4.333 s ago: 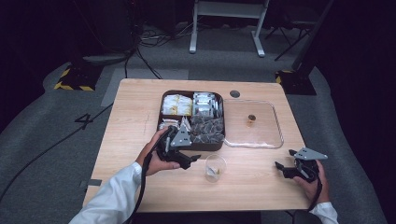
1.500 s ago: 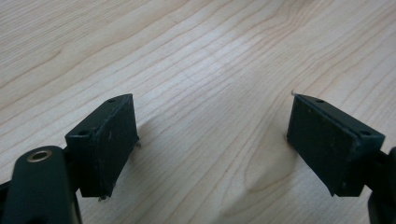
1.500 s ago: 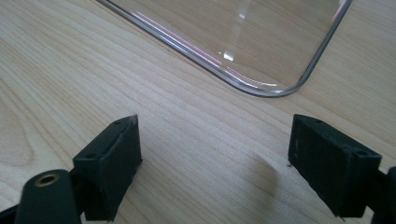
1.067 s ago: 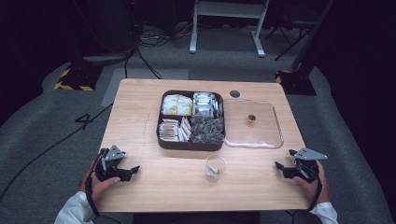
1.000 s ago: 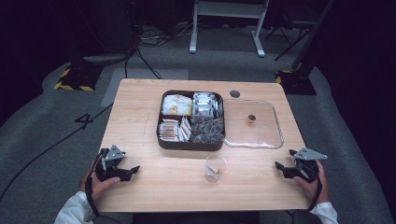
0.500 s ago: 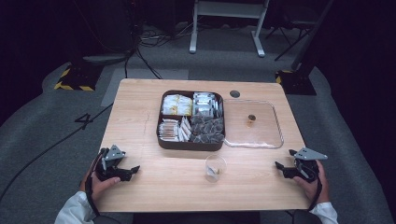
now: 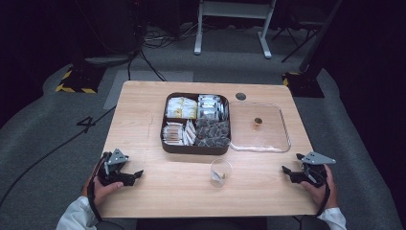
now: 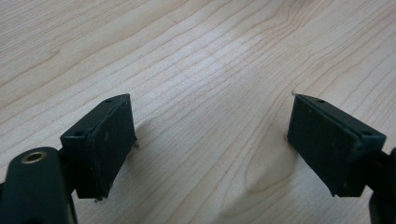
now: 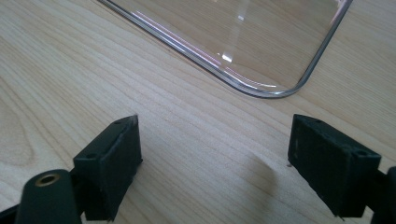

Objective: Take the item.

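Right, from the high view I see the light wooden table point(image 7: 143, 120) with a dark brown four-compartment tray point(image 7: 196, 146) at its middle toward the far side, packed with small sachets: yellowish ones far left, white ones far right, striped ones near left, dark ones near right. Touching the tray's right side lies a clear plastic rectangular lid point(image 7: 268, 139), flat on the wood, with a small brown knob point(image 7: 258, 121) at its centre. Just in front of the tray stands a small clear plastic cup point(image 7: 220, 172) with something pale inside; I cannot tell what. A dark round hole point(image 7: 241, 96) sits in the tabletop beyond the lid. My left gripper point(image 7: 133, 176) rests at the near left corner, held in a hand point(image 7: 103, 187), well apart from the cup. My right gripper point(image 7: 288, 173) rests at the near right edge in the other hand point(image 7: 320, 189), just below the lid's near corner.

In the left gripper view, the left gripper's two black jaws are spread wide over bare wood grain, with nothing between them.

In the right gripper view, the right gripper's jaws are likewise spread wide over bare wood, and the lid's rounded near corner lies just ahead of them, apart from both.
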Available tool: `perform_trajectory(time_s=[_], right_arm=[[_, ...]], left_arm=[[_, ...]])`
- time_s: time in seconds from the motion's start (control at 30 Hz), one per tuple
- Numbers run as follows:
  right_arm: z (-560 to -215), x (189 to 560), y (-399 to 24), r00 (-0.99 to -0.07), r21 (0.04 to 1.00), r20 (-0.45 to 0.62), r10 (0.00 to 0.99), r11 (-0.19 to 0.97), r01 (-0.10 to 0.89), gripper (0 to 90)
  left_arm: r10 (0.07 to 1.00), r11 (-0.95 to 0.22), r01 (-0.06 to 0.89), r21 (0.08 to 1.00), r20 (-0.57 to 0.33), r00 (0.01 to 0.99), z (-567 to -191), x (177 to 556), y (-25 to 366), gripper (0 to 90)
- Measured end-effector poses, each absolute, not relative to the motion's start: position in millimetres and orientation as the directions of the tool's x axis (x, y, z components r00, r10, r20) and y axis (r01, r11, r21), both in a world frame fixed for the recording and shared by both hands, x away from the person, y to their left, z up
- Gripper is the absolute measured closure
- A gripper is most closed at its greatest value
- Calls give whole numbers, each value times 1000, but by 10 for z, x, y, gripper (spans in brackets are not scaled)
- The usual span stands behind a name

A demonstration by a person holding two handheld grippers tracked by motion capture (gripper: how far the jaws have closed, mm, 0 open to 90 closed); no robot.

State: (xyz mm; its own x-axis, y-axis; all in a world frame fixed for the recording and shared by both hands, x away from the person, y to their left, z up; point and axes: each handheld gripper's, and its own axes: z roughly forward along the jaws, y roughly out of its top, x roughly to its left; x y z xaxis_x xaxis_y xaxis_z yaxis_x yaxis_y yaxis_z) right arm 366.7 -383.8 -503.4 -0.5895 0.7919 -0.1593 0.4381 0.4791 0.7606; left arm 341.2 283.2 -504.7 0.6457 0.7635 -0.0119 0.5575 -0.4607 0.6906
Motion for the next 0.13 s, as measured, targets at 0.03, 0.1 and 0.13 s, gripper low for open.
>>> perform_trajectory(time_s=[0.03, 0.1, 0.13], right_arm=[[-5034, 3666, -3838, -589, 760, -159, 792, 479, 438, 176], [-5034, 3666, -3838, -591, 760, -159, 790, 480, 437, 176], [-5034, 3666, -3837, -592, 761, -158, 790, 479, 437, 176]], left_arm=[[763, -461, 557, 691, -12, 646, -5047, 3413, 2832, 153], [763, -461, 557, 691, -12, 646, -5047, 3413, 2832, 152], [764, -461, 557, 691, -12, 646, -5047, 3413, 2832, 153]])
